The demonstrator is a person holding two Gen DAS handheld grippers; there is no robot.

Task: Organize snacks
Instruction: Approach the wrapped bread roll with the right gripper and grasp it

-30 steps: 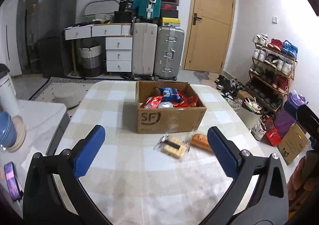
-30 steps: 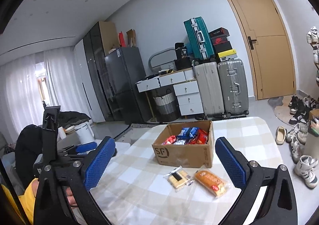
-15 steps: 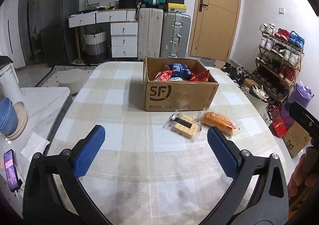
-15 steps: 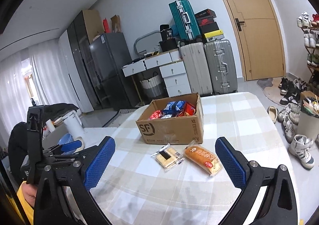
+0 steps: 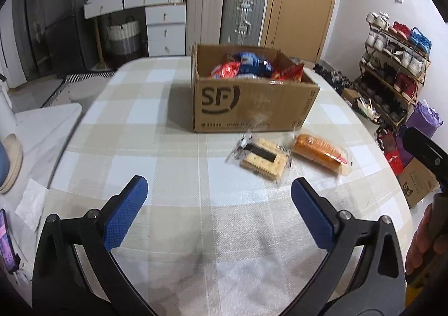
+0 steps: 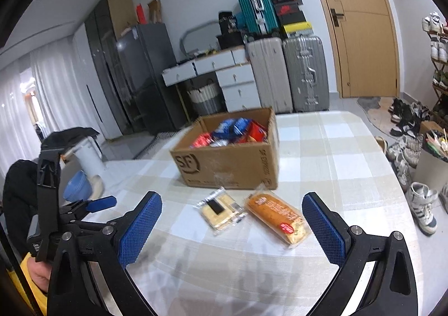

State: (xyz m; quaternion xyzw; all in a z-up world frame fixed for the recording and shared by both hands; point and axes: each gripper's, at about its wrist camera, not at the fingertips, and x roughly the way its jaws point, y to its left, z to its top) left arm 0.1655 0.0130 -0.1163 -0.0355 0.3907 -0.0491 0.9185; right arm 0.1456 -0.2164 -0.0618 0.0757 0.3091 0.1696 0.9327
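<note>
Two wide-open, empty grippers, left (image 5: 215, 198) and right (image 6: 231, 213); we are lining up squarely over the bread (image 6: 275, 216) beside the box (image 6: 229, 162).

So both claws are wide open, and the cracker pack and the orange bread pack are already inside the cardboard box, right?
Not quite. Both claws, left and right, are open, but the cracker pack and the orange bread pack lie on the table just in front of the cardboard box, not in it. The right wrist view shows this plainly.
</note>
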